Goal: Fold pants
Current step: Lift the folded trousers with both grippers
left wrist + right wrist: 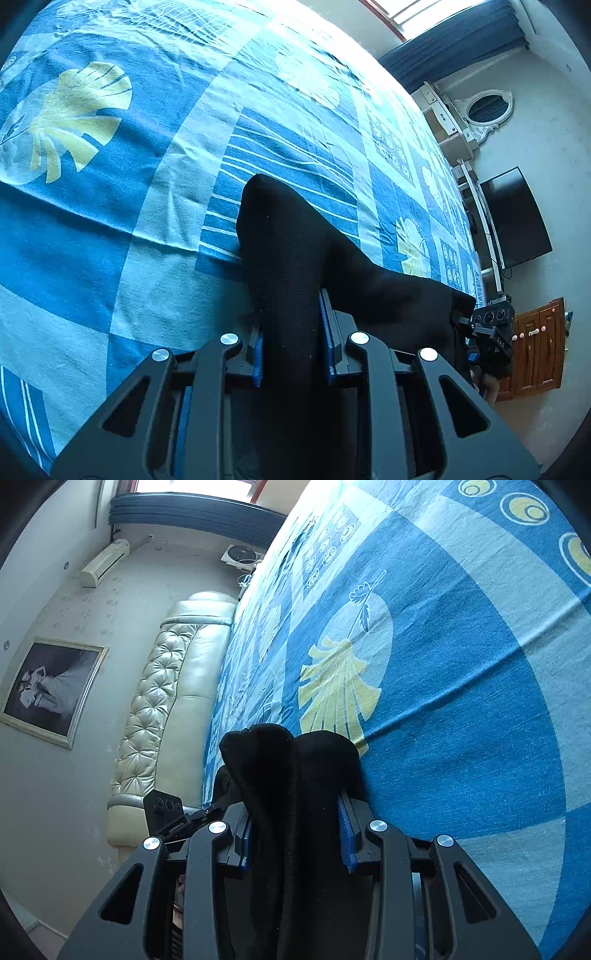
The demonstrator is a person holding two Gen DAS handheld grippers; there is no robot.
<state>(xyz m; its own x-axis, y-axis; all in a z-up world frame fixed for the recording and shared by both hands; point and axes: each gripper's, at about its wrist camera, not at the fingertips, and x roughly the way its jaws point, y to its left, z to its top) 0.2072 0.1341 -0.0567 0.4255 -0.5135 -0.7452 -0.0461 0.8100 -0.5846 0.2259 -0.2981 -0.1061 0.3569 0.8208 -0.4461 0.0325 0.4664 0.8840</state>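
The black pants (291, 251) hang between my two grippers above the blue patterned bed sheet (110, 229). My left gripper (293, 332) is shut on a bunched edge of the pants, and the cloth stretches off to the right toward my right gripper (487, 332). In the right wrist view my right gripper (295, 823) is shut on another bunch of the black pants (291, 771), which stick out past the blue pads (345, 834). The left gripper (166, 812) shows at the left of that view. The rest of the pants is hidden.
The bed sheet (461, 701) fills most of both views. A cream tufted headboard (166, 709) lies along one bed edge. A black TV (517, 218), white shelves (447, 118) and a wooden cabinet (535, 343) stand past the other edge.
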